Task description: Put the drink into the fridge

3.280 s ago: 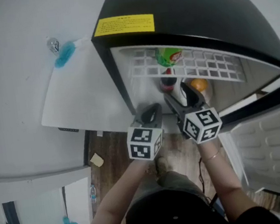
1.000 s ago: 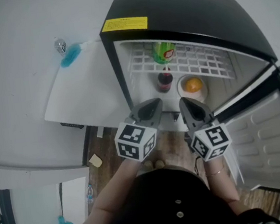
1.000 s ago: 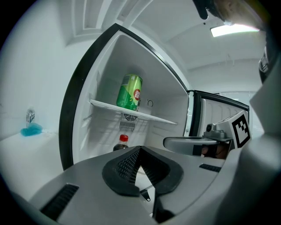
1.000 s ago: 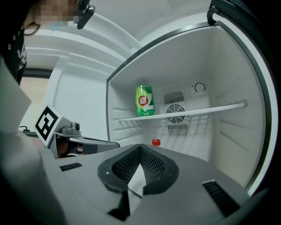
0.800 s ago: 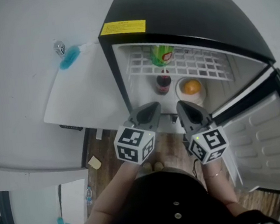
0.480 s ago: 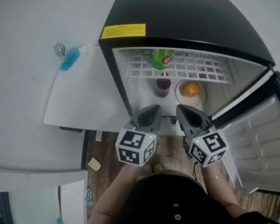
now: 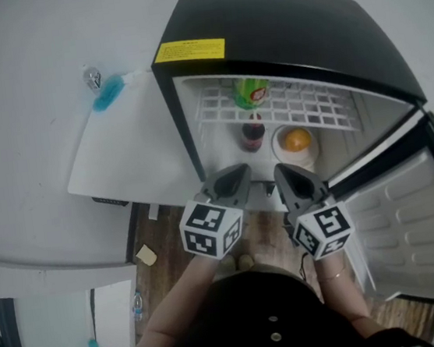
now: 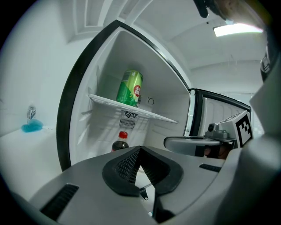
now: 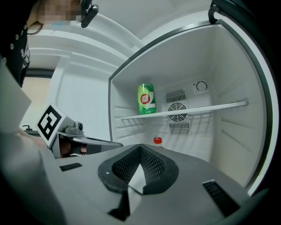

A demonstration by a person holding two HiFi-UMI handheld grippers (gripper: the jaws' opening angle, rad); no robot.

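The drink, a dark cola bottle [image 7: 253, 132] with a red cap, stands upright on the floor of the open black fridge [image 7: 292, 18], below the wire shelf. My left gripper [image 7: 235, 174] and right gripper [image 7: 284, 174] hover side by side just outside the fridge's front edge, both shut and empty, pointing at the inside. In the left gripper view the bottle [image 8: 120, 141] shows just above my shut jaws. In the right gripper view only its red cap [image 9: 157, 141] peeks over them.
A green can [image 7: 251, 91] stands on the wire shelf [image 7: 311, 106]. An orange on a white plate [image 7: 297, 140] sits right of the bottle. The fridge door [image 7: 411, 223] hangs open at the right. A white cabinet top [image 7: 128, 152] adjoins the fridge's left side.
About three seconds ago the right gripper reached inside the fridge by the bottle; both grippers now sit drawn back outside. Over the last second nothing has visibly moved.
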